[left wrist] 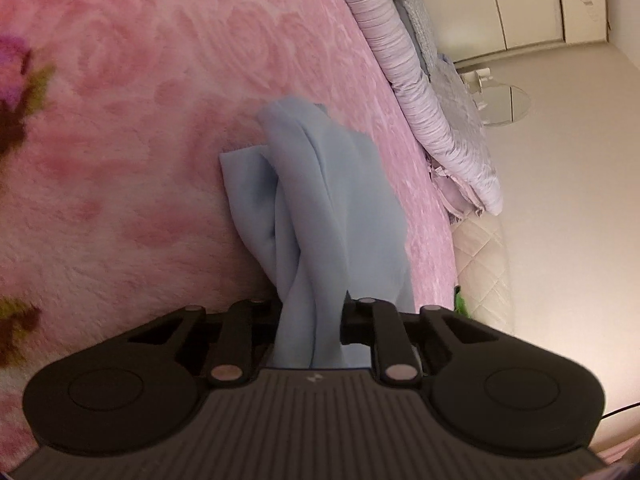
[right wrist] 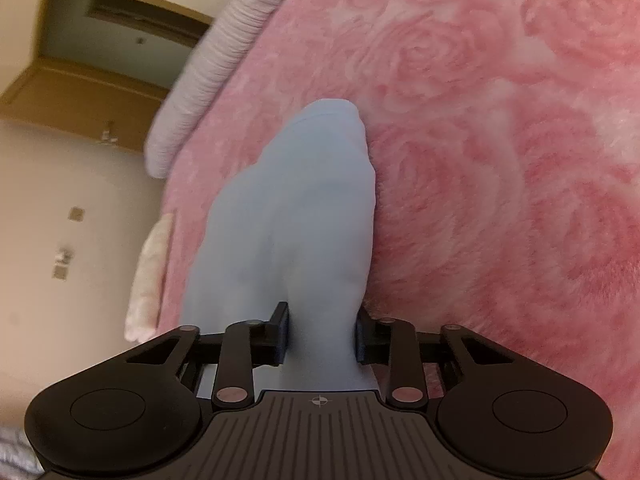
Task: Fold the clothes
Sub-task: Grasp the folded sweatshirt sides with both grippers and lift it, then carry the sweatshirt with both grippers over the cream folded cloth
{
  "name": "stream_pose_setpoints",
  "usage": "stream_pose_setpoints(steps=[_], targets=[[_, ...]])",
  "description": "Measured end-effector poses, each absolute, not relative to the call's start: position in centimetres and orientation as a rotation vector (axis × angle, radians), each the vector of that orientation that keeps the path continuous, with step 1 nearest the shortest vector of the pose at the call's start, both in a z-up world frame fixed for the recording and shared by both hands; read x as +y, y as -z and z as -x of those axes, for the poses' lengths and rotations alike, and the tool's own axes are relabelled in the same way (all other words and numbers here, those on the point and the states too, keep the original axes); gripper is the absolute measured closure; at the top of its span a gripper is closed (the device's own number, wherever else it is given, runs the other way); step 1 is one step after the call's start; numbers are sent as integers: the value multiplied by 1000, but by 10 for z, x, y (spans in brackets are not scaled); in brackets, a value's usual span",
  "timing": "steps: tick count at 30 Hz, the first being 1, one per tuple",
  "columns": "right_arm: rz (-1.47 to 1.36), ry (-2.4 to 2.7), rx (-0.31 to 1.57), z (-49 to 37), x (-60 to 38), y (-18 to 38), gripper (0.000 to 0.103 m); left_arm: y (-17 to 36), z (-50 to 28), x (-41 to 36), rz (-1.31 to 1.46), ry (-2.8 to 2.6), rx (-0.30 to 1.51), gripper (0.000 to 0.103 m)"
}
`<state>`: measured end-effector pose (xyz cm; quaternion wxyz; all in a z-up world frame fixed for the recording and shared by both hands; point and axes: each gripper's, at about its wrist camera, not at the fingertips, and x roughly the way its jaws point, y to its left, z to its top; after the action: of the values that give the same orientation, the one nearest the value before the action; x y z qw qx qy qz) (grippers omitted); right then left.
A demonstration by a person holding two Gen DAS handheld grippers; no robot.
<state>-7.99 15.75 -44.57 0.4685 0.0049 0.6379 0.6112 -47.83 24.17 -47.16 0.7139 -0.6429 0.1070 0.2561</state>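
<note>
The thin, limp pale-blue cloth garment (left wrist: 320, 208) hangs bunched above the pink rose-patterned plush bed cover (left wrist: 140, 160), pinched in both the left claw (left wrist: 310, 316) and right claw (right wrist: 322, 328); light and floppy, it is probably best held by its edges.

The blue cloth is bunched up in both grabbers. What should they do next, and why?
Probably pull the two hands apart. Both the left gripper and right gripper pinch the blue cloth, which hangs crumpled over the pink blanket; spreading flattens it for folding.
</note>
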Motion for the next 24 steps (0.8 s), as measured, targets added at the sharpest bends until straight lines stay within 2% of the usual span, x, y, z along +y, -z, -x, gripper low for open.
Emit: stream_pose_setpoints(steps=[5,9,17,24], targets=[[37,-1469,1590,103,174,401,79,436,502,253,1436,-581,249,90],[49,-1511,1618,152,202,368,79,402,556,268,1432,-617,218,90],[55,-1567,1709,307,271,311,79,328,728,311,1448,-721,182,90],[-30,-1607,1717,440,346,277,79,270,859,394,1393,-754,251,90]])
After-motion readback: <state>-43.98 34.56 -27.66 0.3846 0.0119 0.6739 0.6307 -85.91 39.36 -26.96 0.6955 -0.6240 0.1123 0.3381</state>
